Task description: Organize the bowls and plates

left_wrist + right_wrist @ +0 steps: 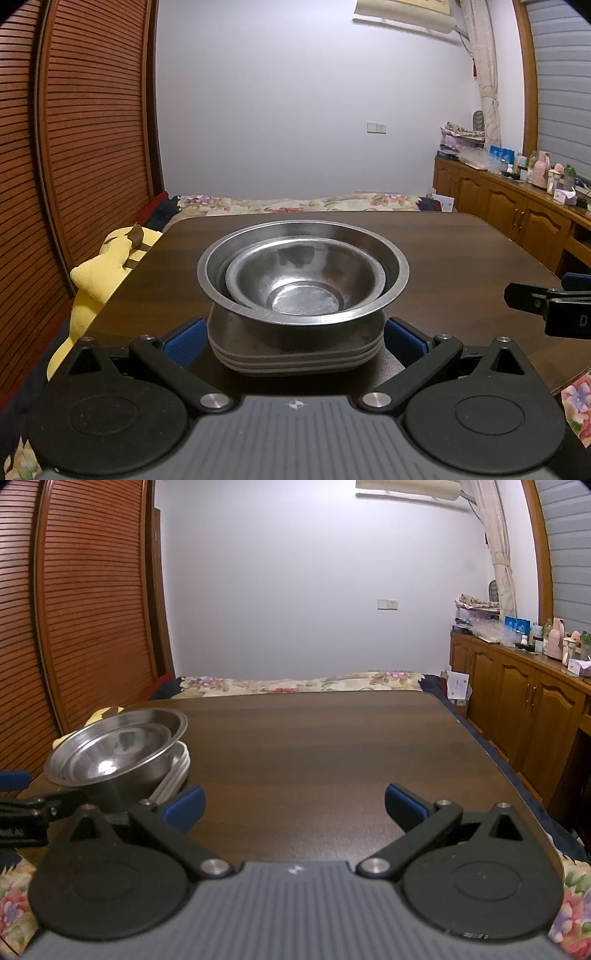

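Here, left tongs (295,338) splayed level around stacked bowls (303,273), right tongs (293,805) splayed

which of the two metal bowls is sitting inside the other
The smaller metal bowl is the nested one. It sits inside the larger metal bowl, whose wider rim rings it. Both rest on the stack of plates.

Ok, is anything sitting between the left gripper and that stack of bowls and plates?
Nothing visible. The left gripper is open, its blue pads on either side of the plates under the nested steel bowls, with only bare table around them.
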`<state>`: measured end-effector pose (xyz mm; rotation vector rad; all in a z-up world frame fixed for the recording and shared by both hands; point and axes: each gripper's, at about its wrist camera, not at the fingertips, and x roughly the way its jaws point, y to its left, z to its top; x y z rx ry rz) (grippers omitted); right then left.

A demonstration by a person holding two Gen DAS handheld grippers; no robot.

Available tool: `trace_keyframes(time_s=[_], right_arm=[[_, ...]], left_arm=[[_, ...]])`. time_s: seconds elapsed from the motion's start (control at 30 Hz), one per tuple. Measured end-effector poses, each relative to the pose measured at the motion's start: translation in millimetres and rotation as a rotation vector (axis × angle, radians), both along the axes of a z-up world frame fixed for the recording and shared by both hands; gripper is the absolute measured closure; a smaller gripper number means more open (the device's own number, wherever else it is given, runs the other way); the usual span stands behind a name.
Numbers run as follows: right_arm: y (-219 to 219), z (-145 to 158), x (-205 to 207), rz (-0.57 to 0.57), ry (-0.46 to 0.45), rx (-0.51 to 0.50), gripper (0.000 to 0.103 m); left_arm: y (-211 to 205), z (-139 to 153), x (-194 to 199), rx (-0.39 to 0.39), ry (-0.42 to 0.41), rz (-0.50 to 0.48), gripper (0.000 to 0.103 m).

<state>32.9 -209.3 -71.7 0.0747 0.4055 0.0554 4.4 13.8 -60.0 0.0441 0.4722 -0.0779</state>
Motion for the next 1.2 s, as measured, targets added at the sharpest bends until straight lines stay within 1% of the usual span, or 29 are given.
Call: trace_keyframes(time_s=[1.2], right_arm=[[-9.0,-0.8,-0.4,-0.009,0.001,0.019,0.000]], left_arm=[[1.1,3.6,0.0,0.005,-0.009,0.001,0.000]])
